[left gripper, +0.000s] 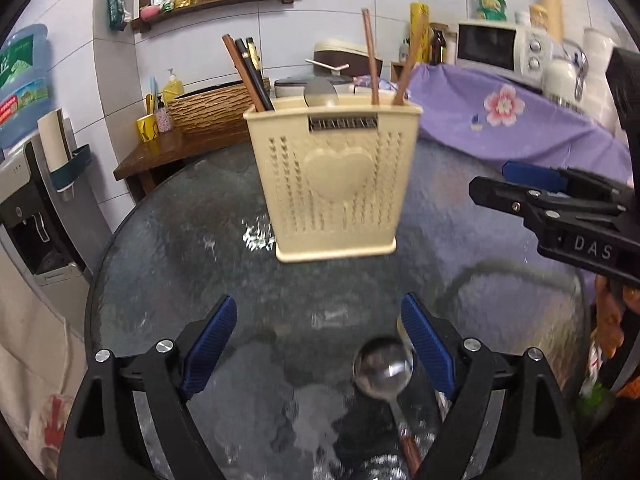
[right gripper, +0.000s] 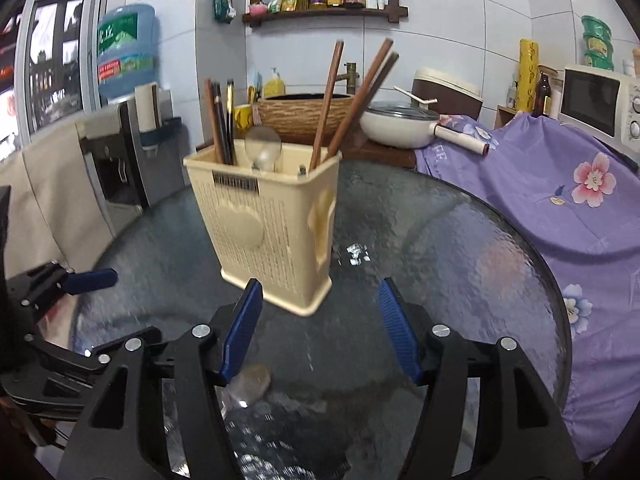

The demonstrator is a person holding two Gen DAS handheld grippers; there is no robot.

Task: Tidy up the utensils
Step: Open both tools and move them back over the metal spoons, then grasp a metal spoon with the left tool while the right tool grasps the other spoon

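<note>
Left gripper [left gripper: 318, 338]: the blue pads are held wide apart above the glass; nothing is pinched.
Right gripper [right gripper: 320, 330]: the jaws are spread too, and nothing is gripped between the blue pads.
Spoon [left gripper: 382, 366]: a metal spoon is seen lying on the table, bowl up, just inside the left gripper's right-hand pad [left gripper: 428, 344]; whether pad and spoon touch cannot be told. Its brown handle runs back under the gripper body.
Round glass table [right gripper: 460, 248]: a dark, textured top is shown under both tools, with glare spots near the holder's base.
Utensil holder [left gripper: 334, 182]: a cream plastic caddy with a raised heart is set upright on the table, ahead of both grippers and apart from them.
Dark chopsticks [left gripper: 248, 74]: stood in the holder's left compartment.
Brown chopsticks [left gripper: 370, 54]: leaned in the right compartment.
Second spoon [left gripper: 320, 92]: its bowl is seen poking up from the middle compartment.
Beyond: a purple floral cloth [right gripper: 560, 184] is draped at the table's far edge, beside a microwave [left gripper: 500, 46].
</note>
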